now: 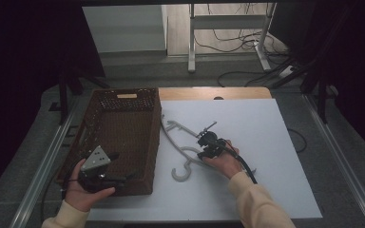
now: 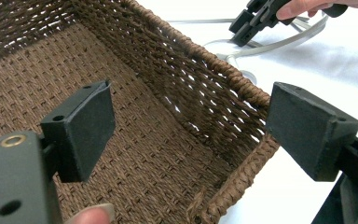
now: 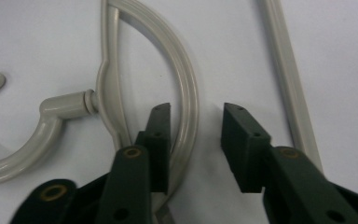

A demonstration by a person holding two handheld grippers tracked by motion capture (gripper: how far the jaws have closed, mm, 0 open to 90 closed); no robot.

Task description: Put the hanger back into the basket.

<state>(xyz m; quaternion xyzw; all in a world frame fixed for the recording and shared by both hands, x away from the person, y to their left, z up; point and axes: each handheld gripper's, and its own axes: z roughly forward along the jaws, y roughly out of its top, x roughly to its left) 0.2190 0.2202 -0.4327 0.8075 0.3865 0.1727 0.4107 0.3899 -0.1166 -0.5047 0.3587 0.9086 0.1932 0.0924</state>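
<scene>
Basket (image 1: 123,137) wall is straddled by the wide-open left gripper (image 2: 191,135); hanger (image 3: 182,93) arm is flanked by the parted right gripper (image 3: 196,140).

Pale grey plastic coat hanger (image 1: 183,154) lies flat on white tabletop (image 1: 266,156), hook end nearest the person, just right of empty brown woven wicker basket (image 1: 123,137).

Cream sleeves (image 1: 254,202); black hand-held gripper (image 1: 208,142); trailing cable (image 1: 247,167)
</scene>
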